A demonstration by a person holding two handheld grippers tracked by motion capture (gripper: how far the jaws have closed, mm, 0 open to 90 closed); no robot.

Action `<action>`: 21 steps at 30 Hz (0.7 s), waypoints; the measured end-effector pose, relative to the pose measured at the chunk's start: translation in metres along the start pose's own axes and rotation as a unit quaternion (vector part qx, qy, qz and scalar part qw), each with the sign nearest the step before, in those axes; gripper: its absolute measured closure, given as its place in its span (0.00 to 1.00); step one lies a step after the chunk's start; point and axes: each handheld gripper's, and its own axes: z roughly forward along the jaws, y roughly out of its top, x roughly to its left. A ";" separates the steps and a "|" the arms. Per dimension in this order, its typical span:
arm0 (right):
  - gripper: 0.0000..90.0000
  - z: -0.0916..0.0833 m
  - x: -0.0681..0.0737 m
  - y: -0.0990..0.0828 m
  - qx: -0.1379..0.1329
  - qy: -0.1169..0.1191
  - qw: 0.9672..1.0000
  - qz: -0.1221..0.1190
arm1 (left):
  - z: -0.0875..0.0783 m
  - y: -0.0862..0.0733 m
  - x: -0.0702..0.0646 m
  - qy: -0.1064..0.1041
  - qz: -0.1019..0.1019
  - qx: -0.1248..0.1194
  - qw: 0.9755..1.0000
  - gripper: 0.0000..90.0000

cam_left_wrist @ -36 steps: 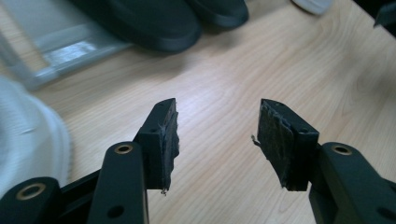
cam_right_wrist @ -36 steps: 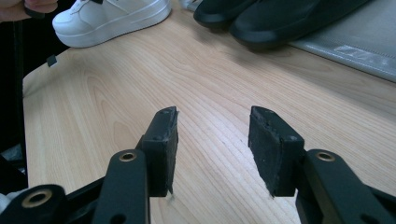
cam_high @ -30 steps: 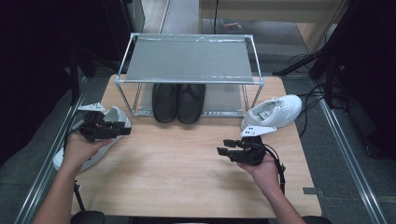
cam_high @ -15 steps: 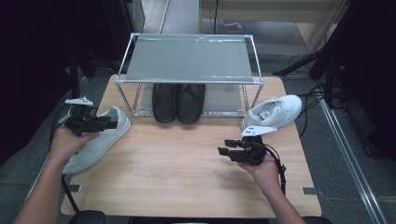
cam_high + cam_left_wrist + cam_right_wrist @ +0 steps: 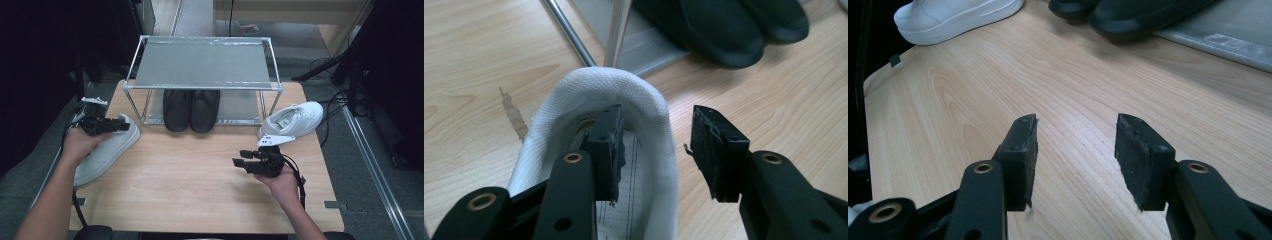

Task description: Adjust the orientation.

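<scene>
At the left edge of the surface (image 5: 200, 190) a white sneaker (image 5: 107, 152) lies with its heel toward the rack, and the left claw (image 5: 659, 150) is at that heel: its jaws are spread, one inside the shoe's opening and the other outside, straddling the padded heel collar (image 5: 644, 100) without yet pressing it. That collar looks like soft textile over foam, so it should give under a pinch; the shoe is probably light, with a stiffer rubber sole, and the heel rim seems a sound place to take hold, though the toe would likely droop when lifted. In the middle, at the far side, a metal rack (image 5: 202, 65) stands with a pair of black shoes (image 5: 191, 110) side by side on its lower level. The right claw (image 5: 247, 162) hovers over bare wood near the person, jaws spread and holding nothing. Beyond it, at the far right beside the rack's leg, sits the second white sneaker (image 5: 295, 119), untouched.
</scene>
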 end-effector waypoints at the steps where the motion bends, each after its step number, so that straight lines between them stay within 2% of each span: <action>1: 0.59 0.000 0.000 0.000 -0.001 0.000 1.000 0.000 | 0.006 0.000 0.001 0.004 0.003 0.012 1.000 0.65; 6: 0.59 -0.001 -0.001 -0.001 -0.001 -0.003 1.000 0.001 | 0.020 -0.003 0.000 -0.004 0.014 0.036 0.999 0.72; 8: 0.59 -0.001 0.000 -0.001 -0.001 -0.002 1.000 0.000 | 0.020 -0.003 -0.001 -0.007 0.021 0.035 0.999 0.77; 12: 0.59 0.000 0.000 -0.001 0.001 -0.001 1.000 0.000 | 0.017 -0.004 -0.002 -0.008 0.020 0.031 0.999 0.86; 13: 0.59 0.000 0.000 -0.001 0.001 -0.002 1.000 0.000 | 0.015 -0.005 -0.002 -0.027 0.013 0.028 0.999 0.87; 14: 0.59 0.000 0.000 -0.001 0.001 -0.002 1.000 0.000 | 0.015 -0.005 -0.002 -0.027 0.013 0.028 0.999 0.87; 15: 0.59 0.000 0.000 -0.001 0.000 -0.001 1.000 0.000 | 0.012 -0.006 -0.005 -0.042 0.015 0.028 0.999 0.88; 16: 0.59 0.000 0.000 -0.001 0.001 -0.001 1.000 0.000 | 0.009 -0.006 -0.009 -0.045 0.025 0.029 0.998 0.88; 19: 0.59 0.001 0.001 -0.001 0.001 -0.001 1.000 0.000 | 0.005 -0.008 -0.014 -0.054 0.032 0.030 0.998 0.90; 21: 0.59 0.001 0.001 -0.001 0.000 0.000 1.000 0.001 | -0.004 -0.012 -0.023 -0.063 0.042 0.027 0.997 0.91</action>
